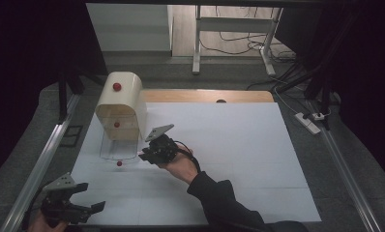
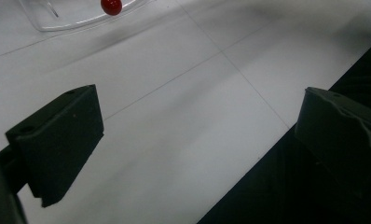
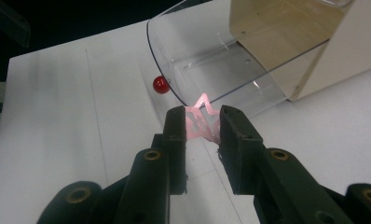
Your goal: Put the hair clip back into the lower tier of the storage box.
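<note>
A cream wooden cabinet (image 1: 120,104) with a rounded top and red knobs stands at the back left of the white table (image 1: 239,145). A clear plastic drawer (image 1: 117,149) sticks out of its bottom towards me, with a red knob (image 1: 119,164) at its front. My right gripper (image 1: 144,155) is just right of the drawer's front. In the right gripper view it (image 3: 203,114) is shut on a small pink star-shaped piece (image 3: 200,122), close to the drawer's curved rim (image 3: 174,88). My left gripper (image 1: 91,197) rests open at the table's near left corner, with nothing between its jaws (image 2: 197,135).
A wooden strip (image 1: 205,95) runs along the table's far edge. Metal rails (image 1: 40,164) border both sides. A desk frame (image 1: 229,29) and cables lie on the floor beyond. The left gripper view shows the drawer's knob (image 2: 111,5) far ahead.
</note>
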Demonstrator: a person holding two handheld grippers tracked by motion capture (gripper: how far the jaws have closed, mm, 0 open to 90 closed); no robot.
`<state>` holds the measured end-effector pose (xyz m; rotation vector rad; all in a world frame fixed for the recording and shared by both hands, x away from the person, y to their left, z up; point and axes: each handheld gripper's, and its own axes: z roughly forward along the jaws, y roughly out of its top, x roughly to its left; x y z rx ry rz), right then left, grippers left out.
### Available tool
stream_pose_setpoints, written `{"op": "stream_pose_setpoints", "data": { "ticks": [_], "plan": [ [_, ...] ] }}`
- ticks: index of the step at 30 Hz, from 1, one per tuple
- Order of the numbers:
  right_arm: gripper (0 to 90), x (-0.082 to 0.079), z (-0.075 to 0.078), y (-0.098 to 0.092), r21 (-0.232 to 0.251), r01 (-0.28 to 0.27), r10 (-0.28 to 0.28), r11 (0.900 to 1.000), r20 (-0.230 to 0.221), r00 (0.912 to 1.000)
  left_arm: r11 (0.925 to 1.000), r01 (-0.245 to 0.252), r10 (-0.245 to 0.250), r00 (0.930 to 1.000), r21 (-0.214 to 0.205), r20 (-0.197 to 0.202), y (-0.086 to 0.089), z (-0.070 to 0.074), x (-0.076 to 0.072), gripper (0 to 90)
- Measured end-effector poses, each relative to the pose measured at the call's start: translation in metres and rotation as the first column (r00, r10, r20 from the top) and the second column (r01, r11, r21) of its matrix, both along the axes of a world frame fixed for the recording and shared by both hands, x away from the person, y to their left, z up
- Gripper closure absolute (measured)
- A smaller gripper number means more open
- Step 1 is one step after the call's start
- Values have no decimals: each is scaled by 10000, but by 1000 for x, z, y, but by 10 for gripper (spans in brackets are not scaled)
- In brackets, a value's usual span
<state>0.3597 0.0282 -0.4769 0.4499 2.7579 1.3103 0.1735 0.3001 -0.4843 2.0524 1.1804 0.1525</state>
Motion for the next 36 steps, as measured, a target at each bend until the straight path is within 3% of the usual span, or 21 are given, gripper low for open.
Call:
{"op": "stream_pose_setpoints", "data": {
  "ticks": [22,36],
  "plan": [
    [719,6,-5,31,9,31,-31,10000,223,9997,10000,-1,1,10000,-19,-14,0,0,0,10],
    [716,8,-9,47,-458,-80,107,9989,594,9982,10000,-10,10,10000,-28,-29,1,0,0,10]
  ]
}}
